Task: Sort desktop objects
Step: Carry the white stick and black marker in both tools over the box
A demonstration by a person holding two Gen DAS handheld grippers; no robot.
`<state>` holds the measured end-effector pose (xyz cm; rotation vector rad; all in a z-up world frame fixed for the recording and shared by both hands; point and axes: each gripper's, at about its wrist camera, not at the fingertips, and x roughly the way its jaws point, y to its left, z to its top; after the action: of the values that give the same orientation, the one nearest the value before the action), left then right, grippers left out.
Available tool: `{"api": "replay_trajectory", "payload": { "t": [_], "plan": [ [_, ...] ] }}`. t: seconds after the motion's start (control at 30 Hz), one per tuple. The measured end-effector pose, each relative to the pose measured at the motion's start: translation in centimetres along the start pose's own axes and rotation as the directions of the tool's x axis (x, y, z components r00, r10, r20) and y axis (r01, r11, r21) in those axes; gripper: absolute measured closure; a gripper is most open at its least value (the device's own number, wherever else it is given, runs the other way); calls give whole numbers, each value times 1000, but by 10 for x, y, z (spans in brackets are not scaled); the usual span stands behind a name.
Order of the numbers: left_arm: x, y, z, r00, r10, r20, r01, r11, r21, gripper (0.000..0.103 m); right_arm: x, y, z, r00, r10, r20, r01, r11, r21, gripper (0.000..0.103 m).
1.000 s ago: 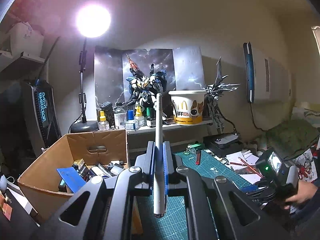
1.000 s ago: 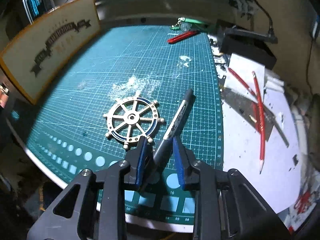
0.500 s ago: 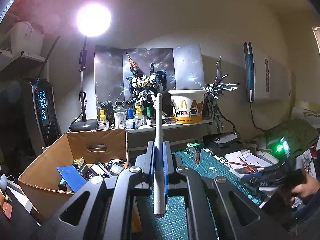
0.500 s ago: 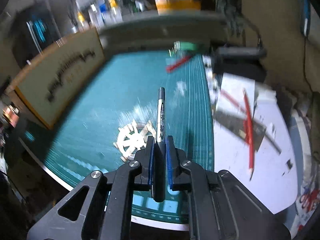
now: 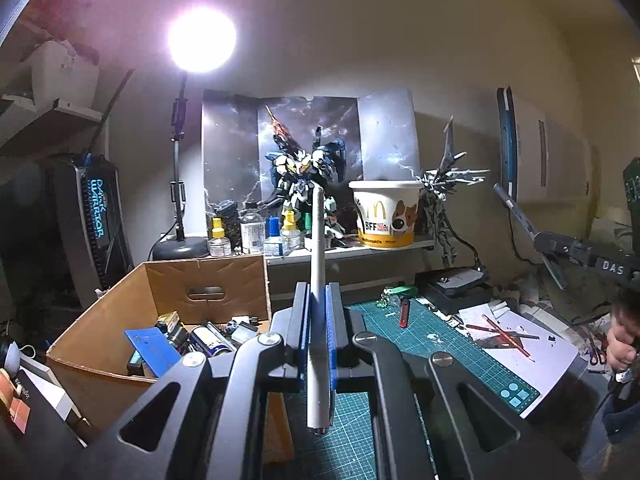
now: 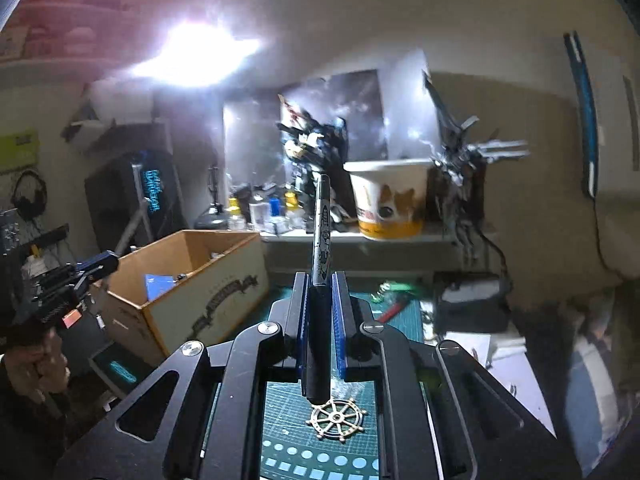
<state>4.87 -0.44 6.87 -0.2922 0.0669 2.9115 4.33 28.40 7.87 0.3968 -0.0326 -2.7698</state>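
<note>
My left gripper (image 5: 318,304) is shut on a long grey pen (image 5: 318,280) that points up and away, held above the green cutting mat (image 5: 452,344). My right gripper (image 6: 320,300) is shut on a black marker (image 6: 322,264) with white print, lifted off the mat and pointing up toward the back shelf. The right gripper with its marker also shows at the right edge of the left wrist view (image 5: 556,240). A brass ship's wheel (image 6: 337,420) lies on the mat below the right gripper. An open cardboard box (image 5: 160,304) with several items inside stands left of the mat.
A back shelf holds a McDonald's bucket (image 5: 386,212), small bottles (image 5: 248,236) and model robots (image 5: 304,184). A red cutter (image 5: 404,314) and red pencils (image 5: 504,330) on white paper lie to the right. A lamp (image 5: 200,38) shines above the box.
My right gripper closed on the black marker, lifted it off the mat and tilted up toward the shelf. My left gripper has stayed still with the grey pen.
</note>
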Motion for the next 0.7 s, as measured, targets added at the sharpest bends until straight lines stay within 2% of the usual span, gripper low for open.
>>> {"api": "replay_trajectory", "payload": {
  "t": [0.33,0.7],
  "plan": [
    [-16,17,0,997,82,7,-82,997,0,96,18,19,3,998,61,-20,-61,998,-15,92],
    [-32,47,-6,981,193,-27,-194,981,-30,96,40,53,4,980,195,-37,-196,980,-41,92]
  ]
}}
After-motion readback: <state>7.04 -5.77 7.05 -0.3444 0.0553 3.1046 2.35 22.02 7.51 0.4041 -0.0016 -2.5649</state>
